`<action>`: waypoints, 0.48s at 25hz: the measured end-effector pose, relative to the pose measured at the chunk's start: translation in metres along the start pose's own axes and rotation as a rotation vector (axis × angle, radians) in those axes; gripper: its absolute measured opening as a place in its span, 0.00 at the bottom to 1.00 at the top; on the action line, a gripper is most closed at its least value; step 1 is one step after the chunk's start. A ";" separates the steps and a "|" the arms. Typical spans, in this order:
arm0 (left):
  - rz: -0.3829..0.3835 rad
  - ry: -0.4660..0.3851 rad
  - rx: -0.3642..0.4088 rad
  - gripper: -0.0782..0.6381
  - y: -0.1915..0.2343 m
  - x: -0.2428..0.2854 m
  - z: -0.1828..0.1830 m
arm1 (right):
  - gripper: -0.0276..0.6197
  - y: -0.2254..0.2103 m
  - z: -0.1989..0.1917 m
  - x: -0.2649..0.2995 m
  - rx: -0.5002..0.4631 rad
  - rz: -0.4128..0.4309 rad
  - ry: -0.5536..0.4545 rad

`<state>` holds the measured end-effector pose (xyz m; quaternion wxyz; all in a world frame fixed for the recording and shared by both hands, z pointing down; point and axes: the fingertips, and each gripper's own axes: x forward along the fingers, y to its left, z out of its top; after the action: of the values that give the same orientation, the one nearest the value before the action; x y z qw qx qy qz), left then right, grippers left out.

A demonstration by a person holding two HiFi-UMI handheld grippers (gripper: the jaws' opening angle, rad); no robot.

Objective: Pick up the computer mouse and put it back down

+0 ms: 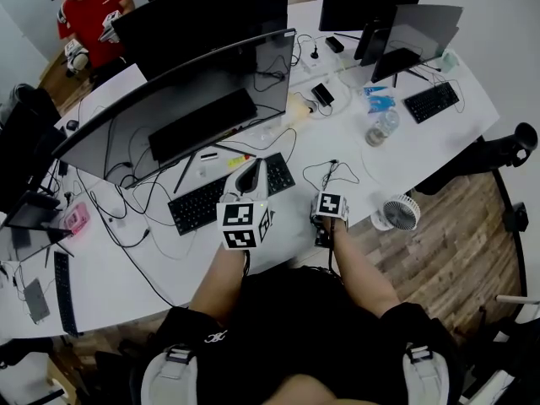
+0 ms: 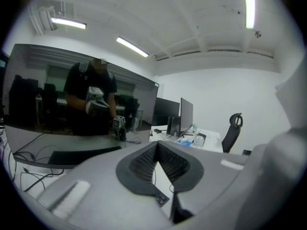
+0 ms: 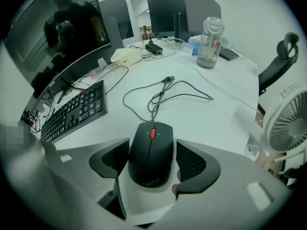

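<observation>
A black computer mouse [image 3: 151, 152] with a red scroll wheel lies between the jaws of my right gripper [image 3: 152, 161], and the dark pads [image 3: 194, 162] sit tight against its two sides. White desk [image 3: 216, 114] shows right under it, and its cable [image 3: 163, 97] loops away over the top. In the head view my right gripper [image 1: 328, 215] is low at the desk's near edge and hides the mouse. My left gripper [image 1: 250, 175] is held up over the keyboard, its fingertips together with nothing between them [image 2: 156, 147].
A black keyboard [image 1: 228, 194] lies left of the mouse in front of a wide curved monitor [image 1: 186, 108]. A small white fan [image 1: 396, 213] stands close on the right, and a water bottle [image 1: 381, 127] farther back. A person in red [image 1: 93, 15] stands at the far left.
</observation>
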<state>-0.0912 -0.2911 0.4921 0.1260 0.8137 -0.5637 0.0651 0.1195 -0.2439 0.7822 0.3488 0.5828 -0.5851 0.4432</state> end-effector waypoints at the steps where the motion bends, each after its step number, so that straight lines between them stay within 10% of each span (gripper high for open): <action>1: -0.001 -0.002 0.000 0.18 0.000 0.000 0.000 | 0.52 0.001 -0.001 0.002 -0.004 0.000 0.012; 12: -0.010 -0.009 -0.011 0.18 0.001 0.002 0.000 | 0.48 0.007 -0.001 -0.009 -0.053 -0.006 0.011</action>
<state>-0.0914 -0.2929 0.4925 0.1280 0.8160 -0.5607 0.0577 0.1136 -0.2397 0.7732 0.3684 0.5728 -0.5929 0.4297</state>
